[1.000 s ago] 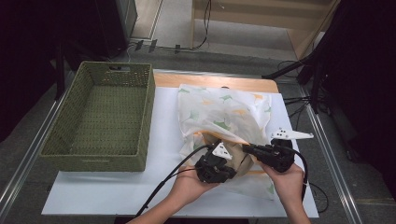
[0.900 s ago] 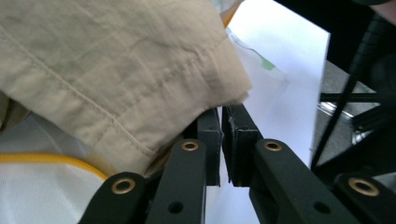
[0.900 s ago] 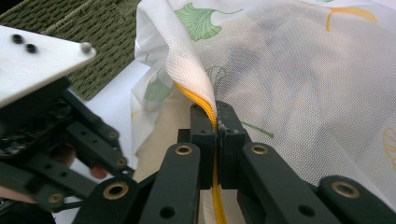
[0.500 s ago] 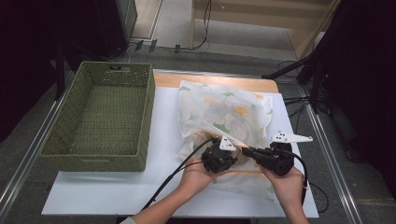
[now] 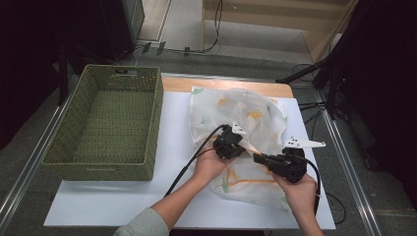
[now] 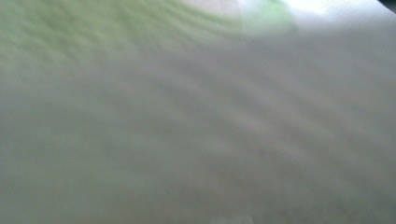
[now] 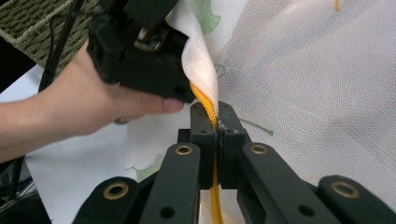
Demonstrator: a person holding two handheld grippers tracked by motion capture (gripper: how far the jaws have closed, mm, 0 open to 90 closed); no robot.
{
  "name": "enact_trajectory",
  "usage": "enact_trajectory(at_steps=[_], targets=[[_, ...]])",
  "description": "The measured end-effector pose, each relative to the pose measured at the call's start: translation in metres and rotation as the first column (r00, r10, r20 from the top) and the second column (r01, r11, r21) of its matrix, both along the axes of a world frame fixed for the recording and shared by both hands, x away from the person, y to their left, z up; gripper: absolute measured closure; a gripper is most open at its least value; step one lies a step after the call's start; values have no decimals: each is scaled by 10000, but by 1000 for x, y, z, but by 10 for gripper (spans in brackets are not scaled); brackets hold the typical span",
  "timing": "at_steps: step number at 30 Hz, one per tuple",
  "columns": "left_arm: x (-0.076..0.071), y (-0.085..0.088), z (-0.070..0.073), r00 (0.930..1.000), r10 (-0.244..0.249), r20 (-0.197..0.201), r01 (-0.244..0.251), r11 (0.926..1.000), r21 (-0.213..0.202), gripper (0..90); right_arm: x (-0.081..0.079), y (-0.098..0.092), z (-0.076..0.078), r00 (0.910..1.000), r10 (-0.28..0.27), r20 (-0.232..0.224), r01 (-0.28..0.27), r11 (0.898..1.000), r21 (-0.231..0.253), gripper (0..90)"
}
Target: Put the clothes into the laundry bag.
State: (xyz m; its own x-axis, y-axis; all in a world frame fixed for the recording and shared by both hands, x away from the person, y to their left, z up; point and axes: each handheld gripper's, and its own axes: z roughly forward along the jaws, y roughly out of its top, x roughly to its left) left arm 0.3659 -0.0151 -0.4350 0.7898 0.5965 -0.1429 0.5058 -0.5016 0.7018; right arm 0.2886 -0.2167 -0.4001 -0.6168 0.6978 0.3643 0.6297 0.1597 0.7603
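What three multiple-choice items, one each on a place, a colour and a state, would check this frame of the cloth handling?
1. Where does the basket stand relative to the cloth?
A. at the left of it in the high view
B. on top of it
C. at the right of it in the high view

2. What colour is the cloth's edge band pinched in the right gripper?
A. blue
B. yellow-orange
C. black

3. What is the state of the right gripper's jaws?
A. wide open above the cloth
B. shut on the basket rim
C. shut on the cloth

Key: 1 A, the green woven basket sits left of the cloth on the white table sheet. 2 B, the right gripper view shows a yellow-orange band running between the jaws. 3 C, the jaws meet with the cloth fold clamped between them.
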Motion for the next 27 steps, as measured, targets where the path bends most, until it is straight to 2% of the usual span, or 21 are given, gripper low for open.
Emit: enact_trajectory(at_steps=[2, 3, 4, 6, 9, 11, 14, 16, 19, 22, 24, 27], targets=[[4, 3, 1, 9995, -55, -311, 50, 9998, -175, 900, 1, 0, -1, 10000, 15, -23, -15, 10000, 7, 885], [4, 3, 1, 9995, -55, -311, 50, 9998, -175, 900, 1, 0, -2, 10000, 17, -43, -17, 10000, 15, 885], [3, 5, 2, 9985, -149, -519, 137, 9996, -229, 892, 2, 0, -2, 10000, 12, -56, -12, 10000, 20, 885], [2, 8, 5, 9973, -283, -680, 264, 9993, -280, 878, 2, -1, -3, 10000, -6, -61, 6, 10000, 40, 885], [-2, 15, 8, 9913, -645, -1150, 577, 9964, -617, 833, 2, -2, -4, 10000, -39, -70, 40, 10000, 76, 885], [-4, 20, 10, 9889, -707, -1308, 627, 9960, -642, 800, 2, -3, -4, 10000, -65, -37, 65, 9999, 130, 885], [-10, 29, 16, 9864, -856, -1403, 753, 9942, -765, 744, 3, -3, -4, 9999, -86, -102, 87, 9999, 133, 885], [-14, 36, 21, 9862, -1015, -1305, 942, 9937, -613, 726, 3, -3, -5, 9999, -74, -78, 74, 9999, 103, 885], [-22, 46, 27, 9848, -1070, -1371, 978, 9926, -719, 698, 3, -3, -5, 9999, -93, -102, 94, 9999, 97, 884], [-32, 56, 33, 9857, -1144, -1235, 1066, 9920, -679, 669, 3, -3, -5, 10000, -59, -62, 60, 9999, 82, 884], [-39, 63, 35, 9866, -1100, -1202, 1000, 9912, -862, 652, 3, -2, -4, 10000, -25, -41, 25, 10000, 85, 884], [-47, 69, 37, 9877, -1107, -1099, 1043, 9926, -627, 607, 3, -1, -4, 10000, 25, -71, -24, 10000, 84, 884]])
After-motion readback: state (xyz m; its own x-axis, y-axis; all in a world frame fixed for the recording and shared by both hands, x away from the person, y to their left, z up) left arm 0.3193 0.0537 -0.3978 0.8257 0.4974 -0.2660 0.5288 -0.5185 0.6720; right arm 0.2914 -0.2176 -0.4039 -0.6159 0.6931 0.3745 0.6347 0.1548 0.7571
